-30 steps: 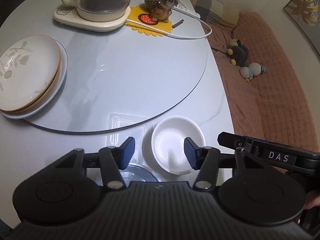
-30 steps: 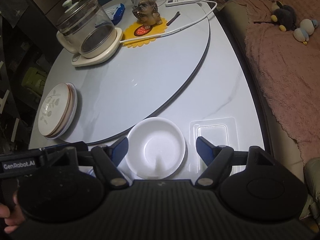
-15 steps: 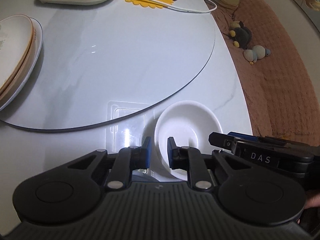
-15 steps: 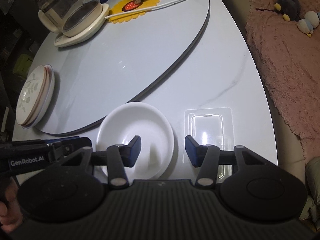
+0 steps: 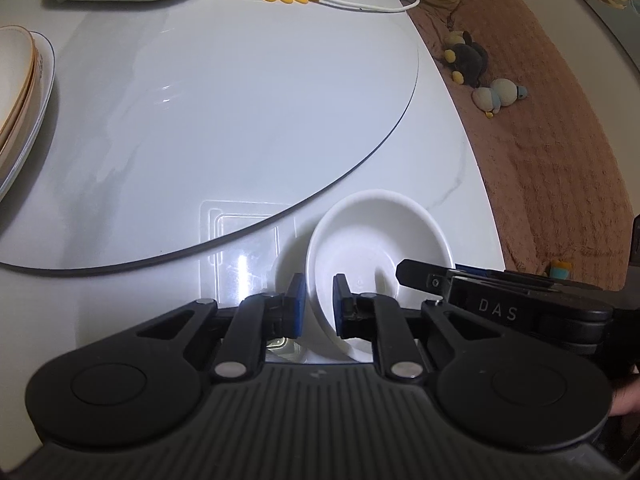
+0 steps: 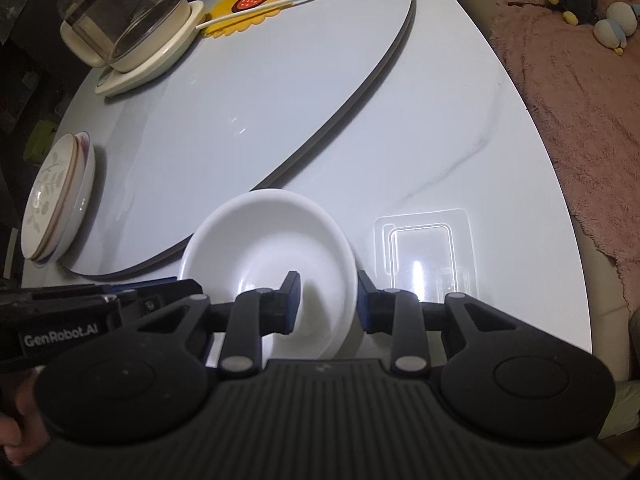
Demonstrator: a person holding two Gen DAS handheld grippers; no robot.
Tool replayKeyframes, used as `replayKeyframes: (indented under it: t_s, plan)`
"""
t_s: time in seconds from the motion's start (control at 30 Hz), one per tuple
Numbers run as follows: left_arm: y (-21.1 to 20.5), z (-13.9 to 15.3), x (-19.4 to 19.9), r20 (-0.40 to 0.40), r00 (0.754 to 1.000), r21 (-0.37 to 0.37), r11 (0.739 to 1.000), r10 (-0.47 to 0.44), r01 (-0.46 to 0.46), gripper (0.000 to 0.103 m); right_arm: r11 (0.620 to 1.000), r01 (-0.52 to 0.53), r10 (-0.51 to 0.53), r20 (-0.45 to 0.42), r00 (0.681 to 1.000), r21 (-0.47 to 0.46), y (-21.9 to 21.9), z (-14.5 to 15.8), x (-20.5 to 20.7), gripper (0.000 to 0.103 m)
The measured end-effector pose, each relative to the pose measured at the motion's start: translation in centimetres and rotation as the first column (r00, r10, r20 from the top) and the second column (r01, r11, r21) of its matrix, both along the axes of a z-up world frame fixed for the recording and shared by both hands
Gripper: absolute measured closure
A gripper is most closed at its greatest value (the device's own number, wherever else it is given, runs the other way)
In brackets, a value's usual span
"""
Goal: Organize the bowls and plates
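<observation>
A white bowl (image 5: 380, 248) (image 6: 264, 248) stands on the marble table just in front of the turntable's edge. My left gripper (image 5: 319, 304) is shut on the bowl's left rim, one pad inside and one outside. My right gripper (image 6: 328, 300) straddles the right rim with its jaws closing; a gap still shows between the inner pad and the bowl wall. Each gripper's body shows at the edge of the other's view. A stack of plates (image 5: 16, 100) (image 6: 56, 196) with a leaf pattern sits at the turntable's left edge.
A clear plastic tray (image 5: 240, 248) (image 6: 424, 256) lies flat beside the bowl. At the back of the turntable (image 5: 240, 100) stand a glass kettle (image 6: 120, 12) on its base, a yellow mat (image 6: 248, 8) and a white cable (image 5: 360, 4). To the right is a pink blanket (image 5: 560, 160) with plush toys.
Both grippers have come down onto the bowl. The left jaws closed from wide open onto the left rim. The right jaws narrowed around the right rim.
</observation>
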State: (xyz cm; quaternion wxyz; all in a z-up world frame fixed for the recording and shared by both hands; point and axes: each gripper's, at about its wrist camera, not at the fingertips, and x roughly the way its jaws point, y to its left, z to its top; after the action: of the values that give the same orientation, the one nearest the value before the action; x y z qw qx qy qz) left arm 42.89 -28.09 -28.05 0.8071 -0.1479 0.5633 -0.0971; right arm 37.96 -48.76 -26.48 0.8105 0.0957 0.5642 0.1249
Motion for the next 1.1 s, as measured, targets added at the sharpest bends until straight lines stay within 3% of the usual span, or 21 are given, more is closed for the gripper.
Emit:
replayKeyframes:
  t_s: [0.6,0.83,1.1]
  plan:
    - [1.4,10.3,-3.1,0.038,0.999,-0.013,1.000,-0.002,0.003,0.086,0.998,0.048,-0.049,0.033,0.998,0.027,1.1,9.2,-3.7,0.072]
    - [2.7,11.0,-5.0,0.047,0.999,0.008,1.000,0.028,-0.028,0.086,0.998,0.036,-0.038,0.052,0.998,0.048,2.3,10.0,-4.5,0.072]
    - [5.0,10.1,-7.5,0.016,0.992,-0.015,0.992,0.127,-0.127,0.086,0.997,-0.062,0.061,0.027,0.998,0.035,4.4,9.2,-5.7,0.072]
